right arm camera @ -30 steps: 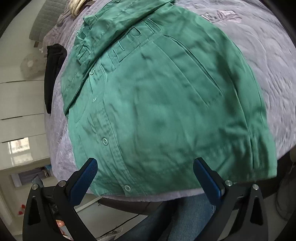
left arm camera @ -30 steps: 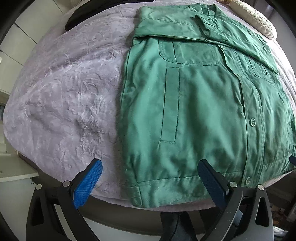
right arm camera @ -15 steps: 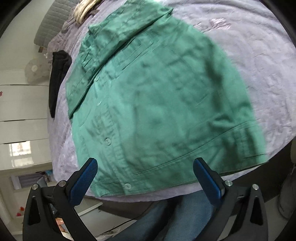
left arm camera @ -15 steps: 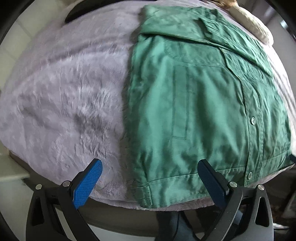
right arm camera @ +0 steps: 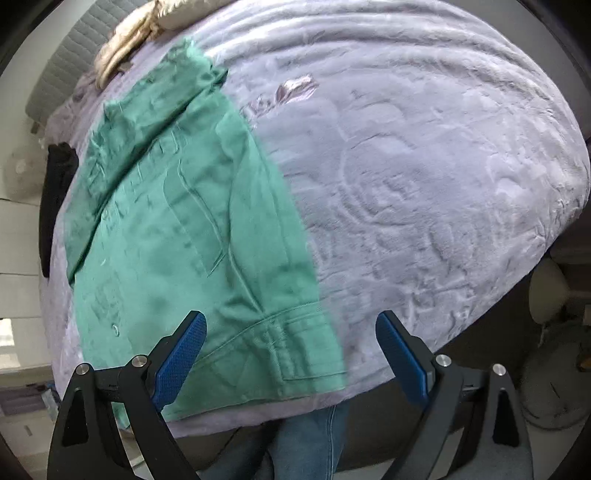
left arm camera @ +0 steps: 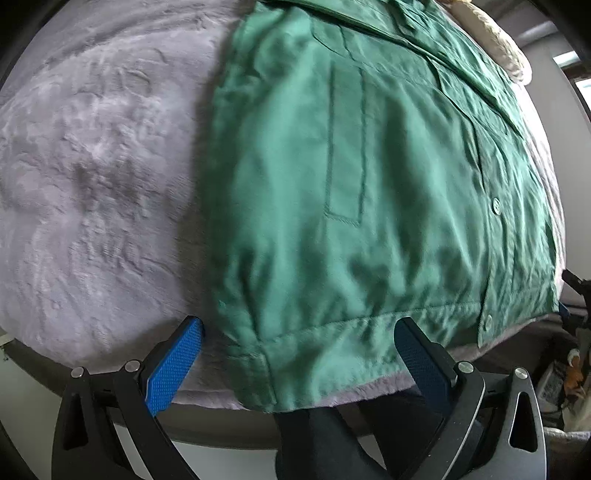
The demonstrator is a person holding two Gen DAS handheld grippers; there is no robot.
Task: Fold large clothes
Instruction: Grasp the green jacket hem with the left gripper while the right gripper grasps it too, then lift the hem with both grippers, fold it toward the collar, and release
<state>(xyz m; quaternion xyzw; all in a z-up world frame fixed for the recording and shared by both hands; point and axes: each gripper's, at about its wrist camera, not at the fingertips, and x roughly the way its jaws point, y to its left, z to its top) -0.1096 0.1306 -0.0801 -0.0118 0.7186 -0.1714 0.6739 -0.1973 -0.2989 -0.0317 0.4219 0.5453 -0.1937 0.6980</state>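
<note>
A green button-up jacket (left arm camera: 369, 184) lies flat on a lilac plush blanket (left arm camera: 92, 166), sleeves folded in, hem toward me. My left gripper (left arm camera: 299, 354) is open, its blue pads (left arm camera: 173, 362) straddling the jacket's near left hem corner, close above it. In the right wrist view the jacket (right arm camera: 177, 240) fills the left half. My right gripper (right arm camera: 290, 350) is open over the jacket's near right hem corner, with the left pad (right arm camera: 181, 350) over the cloth and the right pad over bare blanket (right arm camera: 424, 184).
A cream knitted cushion (left arm camera: 495, 40) lies at the far end of the bed; it also shows in the right wrist view (right arm camera: 129, 33). A black garment (right arm camera: 55, 195) lies left of the jacket. The bed's near edge and my jeans (right arm camera: 306, 443) are just below the grippers.
Both grippers have moved closer to the hem. The left one shifted to the left corner, the right one swung right to the right corner. Both stayed open.
</note>
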